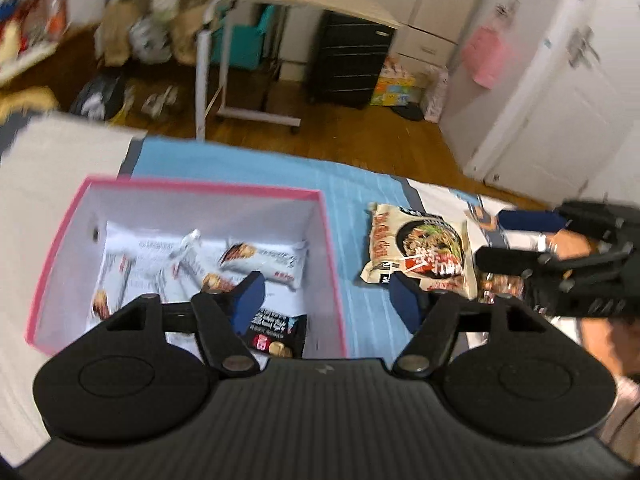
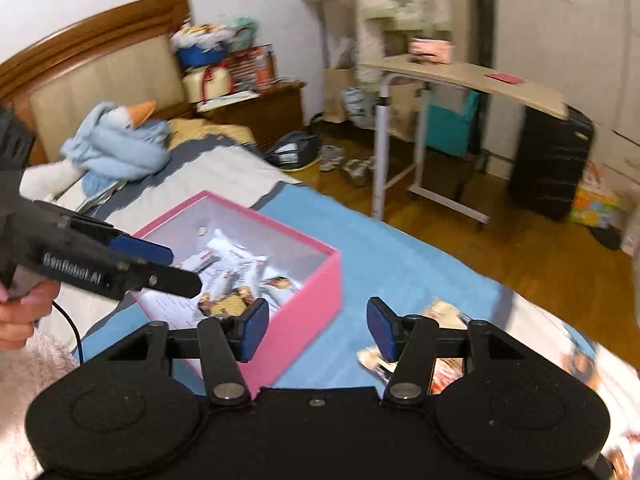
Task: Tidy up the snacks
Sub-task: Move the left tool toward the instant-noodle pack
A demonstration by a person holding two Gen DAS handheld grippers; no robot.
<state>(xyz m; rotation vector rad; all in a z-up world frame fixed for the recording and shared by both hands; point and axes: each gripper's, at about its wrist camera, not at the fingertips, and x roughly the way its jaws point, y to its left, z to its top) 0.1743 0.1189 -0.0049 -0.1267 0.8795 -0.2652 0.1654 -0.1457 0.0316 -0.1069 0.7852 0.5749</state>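
A pink box point(image 1: 332, 248) point(image 2: 308, 300) sits on the blue bedspread and holds several snack packets, white ones point(image 1: 264, 260) point(image 2: 236, 264) and a dark one point(image 1: 280, 332). A noodle packet point(image 1: 420, 256) lies on the bed to the right of the box; it also shows in the right wrist view point(image 2: 444, 316). My left gripper point(image 1: 328, 300) is open and empty, above the box's right wall. My right gripper point(image 2: 318, 330) is open and empty, between the box and the noodle packet. The right gripper shows at the right edge of the left wrist view point(image 1: 520, 248).
More packets point(image 1: 500, 284) lie beside the noodle packet. A plush toy point(image 2: 116, 148) and headboard point(image 2: 100, 68) are at the bed's far end. A rolling side table point(image 2: 460, 76), black suitcase point(image 2: 552, 164) and floor clutter point(image 2: 352, 168) stand past the bed edge.
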